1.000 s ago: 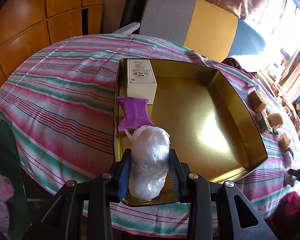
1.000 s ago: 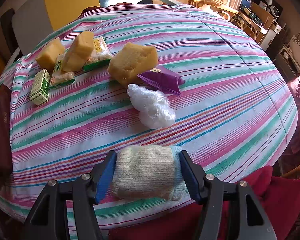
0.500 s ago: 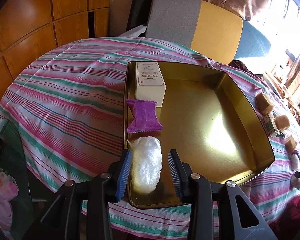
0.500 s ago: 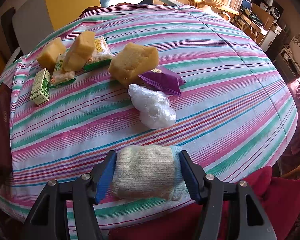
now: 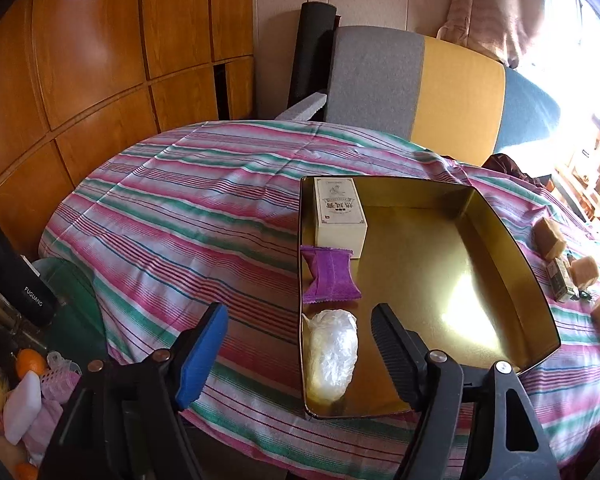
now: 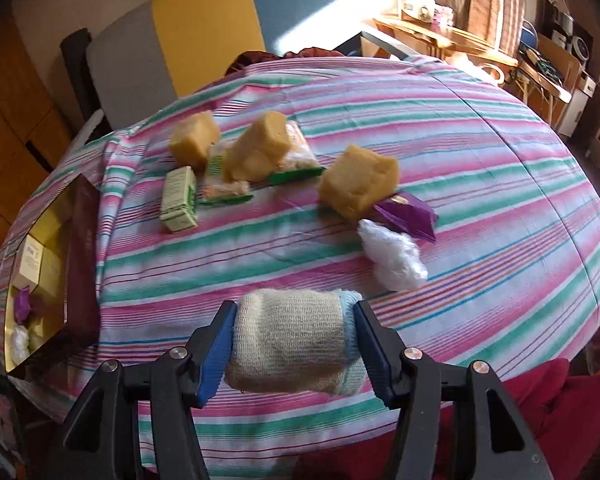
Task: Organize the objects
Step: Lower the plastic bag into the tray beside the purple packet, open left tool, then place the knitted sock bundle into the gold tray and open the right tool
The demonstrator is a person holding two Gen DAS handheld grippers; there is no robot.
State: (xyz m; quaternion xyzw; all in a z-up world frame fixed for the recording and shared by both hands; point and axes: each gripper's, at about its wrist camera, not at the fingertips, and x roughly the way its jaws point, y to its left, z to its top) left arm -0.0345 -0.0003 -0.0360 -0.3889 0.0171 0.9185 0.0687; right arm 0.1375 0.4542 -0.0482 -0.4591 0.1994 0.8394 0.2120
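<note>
The left claw (image 5: 300, 344) is opening, its jaws clear of the plastic-wrapped bundle (image 5: 332, 354) lying in the gold tray (image 5: 512, 240). The right claw (image 6: 292, 344), closing, grips a rolled knit cloth (image 6: 292, 344) above the striped tabletop (image 6: 480, 184). It should carry the cloth level over the tray's rim and release low.

the one clear word is "fuguang", in white letters running along the side of a tall black cylindrical flask (image 5: 18, 276) standing at the near left, beside the table. the cream cardboard box (image 5: 340, 216) in the gold metal tray (image 5: 512, 264) carries dark printed characters, too small to read.
</note>
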